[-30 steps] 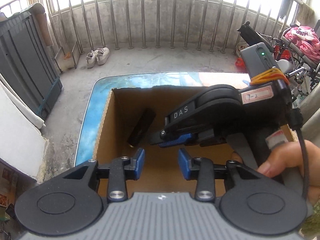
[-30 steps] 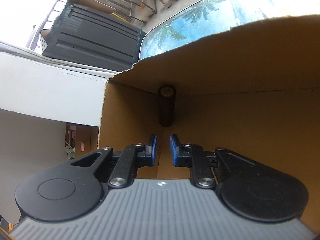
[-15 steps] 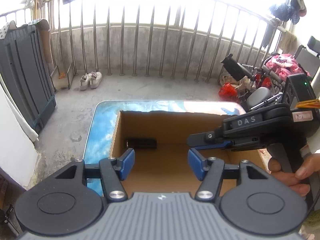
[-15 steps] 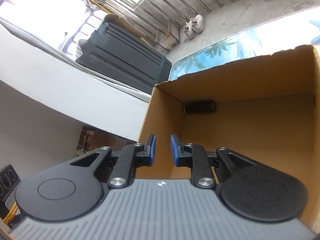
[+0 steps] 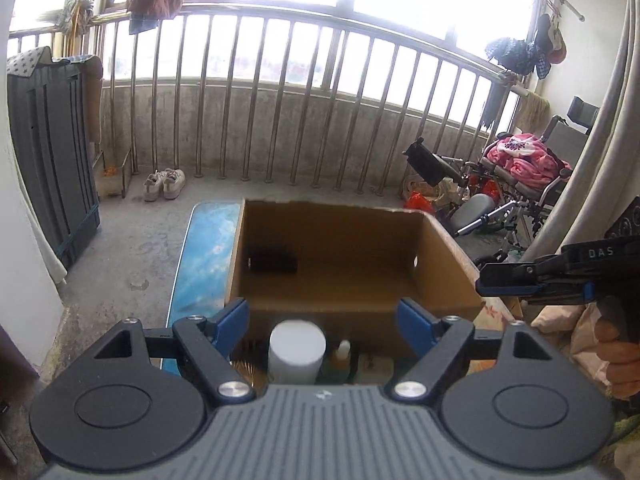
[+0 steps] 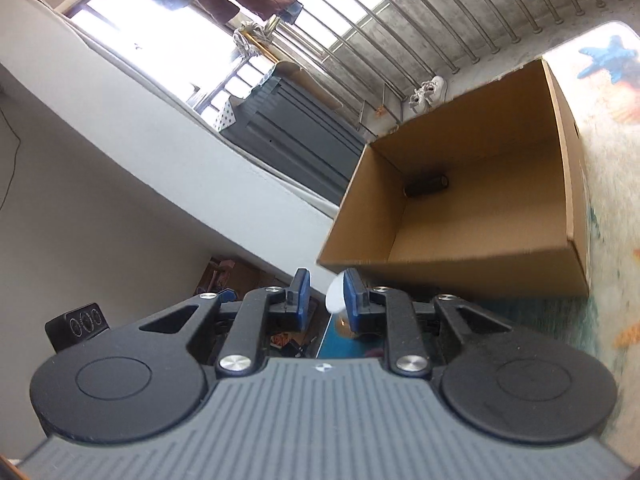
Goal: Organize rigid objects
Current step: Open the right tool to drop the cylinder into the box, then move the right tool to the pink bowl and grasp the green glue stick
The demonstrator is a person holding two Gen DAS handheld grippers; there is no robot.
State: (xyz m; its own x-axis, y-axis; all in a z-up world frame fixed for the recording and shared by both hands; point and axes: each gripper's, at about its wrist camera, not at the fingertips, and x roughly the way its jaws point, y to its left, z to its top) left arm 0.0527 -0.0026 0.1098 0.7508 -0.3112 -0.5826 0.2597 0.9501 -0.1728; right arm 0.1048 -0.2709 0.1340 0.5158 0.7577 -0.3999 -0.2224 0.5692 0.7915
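Your left gripper point(image 5: 322, 316) has its jaws spread wide with nothing between them, just short of the cardboard box's point(image 5: 352, 312) near wall. A white cylinder point(image 5: 296, 350) stands upright between the blue fingers, outside that wall. Your right gripper point(image 6: 324, 294) is parted narrowly around nothing, off the box's near corner. A black cylinder point(image 6: 426, 185) lies on its side in the box's far left corner.

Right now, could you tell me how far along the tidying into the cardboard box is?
One dark cylinder already lies in the cardboard box. Both grippers, left and right, are open and empty. A white cylinder outside the box, between the left fingers, is not yet gripped.
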